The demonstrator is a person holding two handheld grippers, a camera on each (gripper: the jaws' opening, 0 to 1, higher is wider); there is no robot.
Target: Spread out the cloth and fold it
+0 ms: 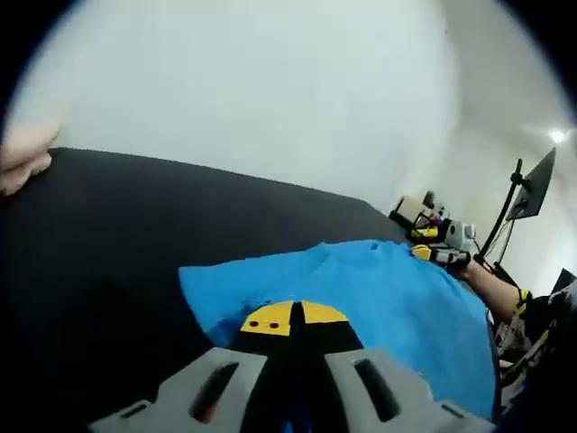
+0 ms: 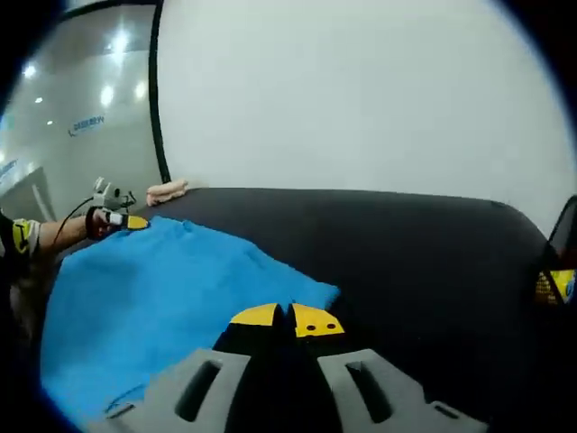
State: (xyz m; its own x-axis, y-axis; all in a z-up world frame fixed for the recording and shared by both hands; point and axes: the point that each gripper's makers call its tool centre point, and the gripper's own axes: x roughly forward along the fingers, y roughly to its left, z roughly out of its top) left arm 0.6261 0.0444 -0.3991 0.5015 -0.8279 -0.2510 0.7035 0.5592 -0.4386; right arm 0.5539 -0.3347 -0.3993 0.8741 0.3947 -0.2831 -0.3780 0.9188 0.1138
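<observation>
Both claws pinch the blue cloth (image 1: 388,289) corners; left claw (image 1: 293,317), right claw (image 2: 286,317)

a black table top (image 1: 135,262) spreads wide in the left gripper view, and runs across the right gripper view (image 2: 424,262) too. behind it stands a plain white wall (image 1: 252,81). a pale pink bundle (image 1: 25,155) lies at the table's far edge, seen also in the right gripper view (image 2: 167,190). a dark monitor on a stand (image 1: 532,189) is off to the side. ceiling lights (image 2: 106,94) glow beyond a black vertical post (image 2: 160,99).
</observation>
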